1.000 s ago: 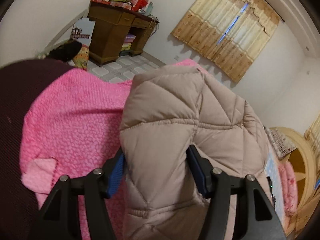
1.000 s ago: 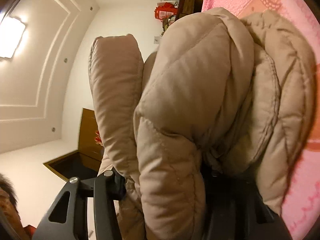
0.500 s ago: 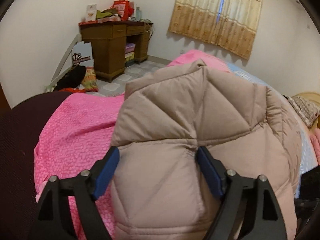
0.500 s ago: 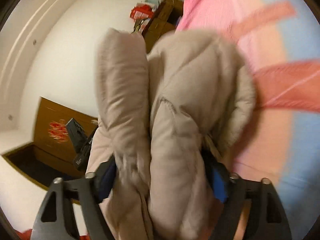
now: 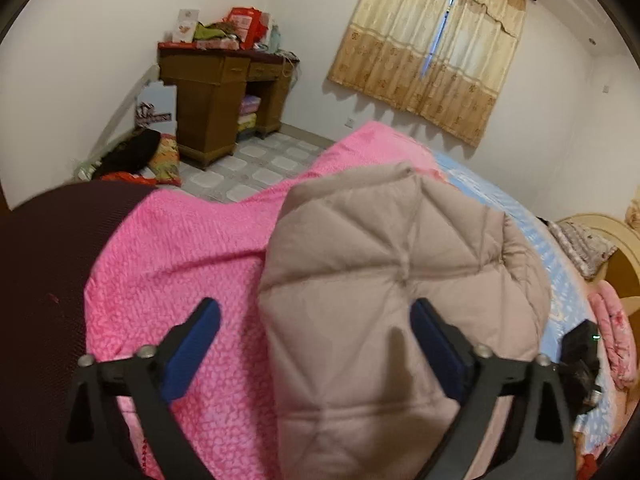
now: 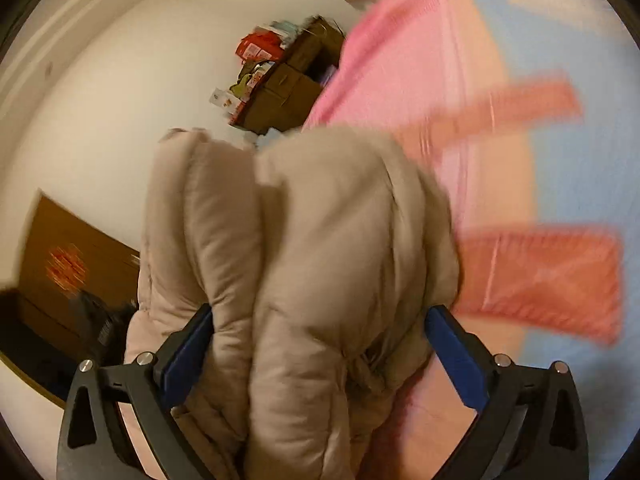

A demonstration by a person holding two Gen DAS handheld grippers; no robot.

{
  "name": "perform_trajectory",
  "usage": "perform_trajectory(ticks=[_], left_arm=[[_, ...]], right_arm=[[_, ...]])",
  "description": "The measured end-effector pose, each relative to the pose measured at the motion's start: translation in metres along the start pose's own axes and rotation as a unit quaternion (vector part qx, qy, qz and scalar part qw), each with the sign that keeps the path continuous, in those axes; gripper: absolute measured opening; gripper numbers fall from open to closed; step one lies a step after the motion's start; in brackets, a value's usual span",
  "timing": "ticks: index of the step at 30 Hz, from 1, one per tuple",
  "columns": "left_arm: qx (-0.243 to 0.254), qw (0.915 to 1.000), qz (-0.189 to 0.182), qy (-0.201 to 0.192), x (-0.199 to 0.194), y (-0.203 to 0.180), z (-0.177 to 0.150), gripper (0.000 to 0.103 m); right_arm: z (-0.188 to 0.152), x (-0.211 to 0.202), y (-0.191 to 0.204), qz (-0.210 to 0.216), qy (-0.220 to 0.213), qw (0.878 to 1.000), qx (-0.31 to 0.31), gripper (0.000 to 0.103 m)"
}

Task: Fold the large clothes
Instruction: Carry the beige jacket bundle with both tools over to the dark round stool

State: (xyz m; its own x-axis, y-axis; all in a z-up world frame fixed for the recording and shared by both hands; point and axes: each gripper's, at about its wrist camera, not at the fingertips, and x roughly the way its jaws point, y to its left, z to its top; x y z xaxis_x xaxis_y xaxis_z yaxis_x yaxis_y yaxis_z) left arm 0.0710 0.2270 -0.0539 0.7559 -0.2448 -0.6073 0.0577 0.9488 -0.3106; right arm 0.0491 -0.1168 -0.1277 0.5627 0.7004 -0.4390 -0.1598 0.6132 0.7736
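Observation:
A beige quilted puffer jacket (image 5: pixel 384 288) lies bunched on the bed's pink blanket (image 5: pixel 180 252). My left gripper (image 5: pixel 316 320) is open; the jacket rests against its right finger and its left finger stands clear over the blanket. In the right wrist view the jacket (image 6: pixel 320 248) fills the space between the fingers of my right gripper (image 6: pixel 320 328), in thick folds. Those jaws stand wide and the fabric touches both pads. That view is blurred by motion.
A wooden desk (image 5: pixel 224 92) piled with boxes stands by the far wall, with bags on the tiled floor (image 5: pixel 256 168) beside it. A curtained window (image 5: pixel 436 44) is behind the bed. A dark red cover (image 5: pixel 44 280) lies at left. A pillow (image 5: pixel 584 244) sits at right.
My left gripper has opened and let go of the jacket, which now lies lower on the bed. My right gripper has widened and swung toward the bed, the jacket still between its fingers.

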Motion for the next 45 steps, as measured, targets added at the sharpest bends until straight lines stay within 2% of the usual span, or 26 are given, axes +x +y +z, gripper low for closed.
perform_trajectory(ticks=[2, 4, 7, 9, 10, 11, 12, 15, 18, 21, 25, 27, 31, 33, 35, 36, 37, 39, 40, 42, 43, 45], left_arm=[[-0.002, 0.9996, -0.011, 0.027, 0.016, 0.008, -0.010, 0.101], [-0.037, 0.9971, -0.051, 0.043, 0.030, 0.016, -0.016, 0.103], [-0.107, 0.9828, -0.128, 0.080, 0.056, 0.032, -0.019, 0.103], [-0.142, 0.9717, -0.159, 0.101, 0.067, 0.038, -0.022, 0.102], [-0.147, 0.9683, -0.172, 0.105, 0.069, 0.038, -0.024, 0.099], [-0.147, 0.9638, -0.195, 0.107, 0.070, 0.036, -0.026, 0.090], [-0.139, 0.9640, -0.203, 0.100, 0.067, 0.030, -0.028, 0.088], [-0.096, 0.9724, -0.199, 0.075, 0.049, 0.010, -0.030, 0.074], [-0.080, 0.9745, -0.204, 0.047, 0.021, -0.002, -0.031, 0.070], [-0.093, 0.9748, -0.201, 0.025, -0.006, 0.005, -0.028, 0.070], [-0.087, 0.9819, -0.168, -0.010, -0.040, 0.011, -0.017, 0.070], [-0.087, 0.9873, -0.129, -0.033, -0.060, 0.023, -0.008, 0.070], [-0.110, 0.9908, -0.062, -0.050, -0.060, 0.046, -0.003, 0.070], [-0.123, 0.9911, -0.011, -0.049, -0.052, 0.063, -0.005, 0.070], [-0.137, 0.9891, 0.039, -0.038, -0.035, 0.073, -0.008, 0.071], [-0.147, 0.9871, 0.055, -0.033, -0.030, 0.079, -0.012, 0.071], [-0.162, 0.9845, 0.061, -0.029, -0.025, 0.088, -0.019, 0.072], [-0.167, 0.9833, 0.066, -0.027, -0.019, 0.093, -0.022, 0.082], [-0.155, 0.9835, 0.087, -0.030, -0.018, 0.094, -0.025, 0.086], [-0.132, 0.9803, 0.142, -0.037, -0.012, 0.089, -0.024, 0.100], [-0.129, 0.9787, 0.154, -0.039, -0.012, 0.086, -0.025, 0.101], [-0.142, 0.9778, 0.149, -0.038, -0.010, 0.090, -0.028, 0.103]], right_arm=[[-0.005, 0.002, 0.006, -0.004, -0.002, 1.000, -0.024, 0.102], [0.001, 0.007, 0.004, 0.000, 0.006, 1.000, -0.024, 0.102], [0.020, 0.023, -0.002, 0.023, 0.026, 0.999, -0.007, 0.102], [0.027, 0.033, 0.000, 0.035, 0.036, 0.999, -0.007, 0.102], [0.028, 0.040, 0.005, 0.038, 0.051, 0.998, -0.021, 0.102], [0.028, 0.043, 0.012, 0.042, 0.062, 0.997, -0.033, 0.102], [0.027, 0.049, 0.017, 0.051, 0.076, 0.995, -0.042, 0.102], [0.017, 0.058, 0.026, 0.110, 0.095, 0.989, -0.027, 0.099], [0.007, 0.055, 0.035, 0.161, 0.093, 0.982, -0.010, 0.096], [0.005, 0.054, 0.049, 0.203, 0.089, 0.975, -0.007, 0.093], [0.017, 0.071, 0.092, 0.238, 0.105, 0.964, -0.051, 0.093], [0.025, 0.088, 0.111, 0.242, 0.117, 0.960, -0.077, 0.092], [0.038, 0.143, 0.132, 0.243, 0.141, 0.954, -0.101, 0.089], [0.039, 0.174, 0.125, 0.230, 0.149, 0.957, -0.097, 0.088], [0.036, 0.207, 0.102, 0.213, 0.167, 0.961, -0.057, 0.088], [0.034, 0.220, 0.085, 0.221, 0.173, 0.960, -0.021, 0.088], [0.035, 0.222, 0.072, 0.238, 0.158, 0.958, -0.005, 0.085], [0.036, 0.219, 0.069, 0.243, 0.152, 0.958, -0.010, 0.084], [0.035, 0.216, 0.068, 0.238, 0.151, 0.959, -0.016, 0.084], [0.036, 0.215, 0.070, 0.234, 0.154, 0.960, -0.017, 0.084], [0.038, 0.215, 0.069, 0.233, 0.156, 0.960, -0.013, 0.084], [0.036, 0.202, 0.067, 0.228, 0.158, 0.961, 0.000, 0.084]])
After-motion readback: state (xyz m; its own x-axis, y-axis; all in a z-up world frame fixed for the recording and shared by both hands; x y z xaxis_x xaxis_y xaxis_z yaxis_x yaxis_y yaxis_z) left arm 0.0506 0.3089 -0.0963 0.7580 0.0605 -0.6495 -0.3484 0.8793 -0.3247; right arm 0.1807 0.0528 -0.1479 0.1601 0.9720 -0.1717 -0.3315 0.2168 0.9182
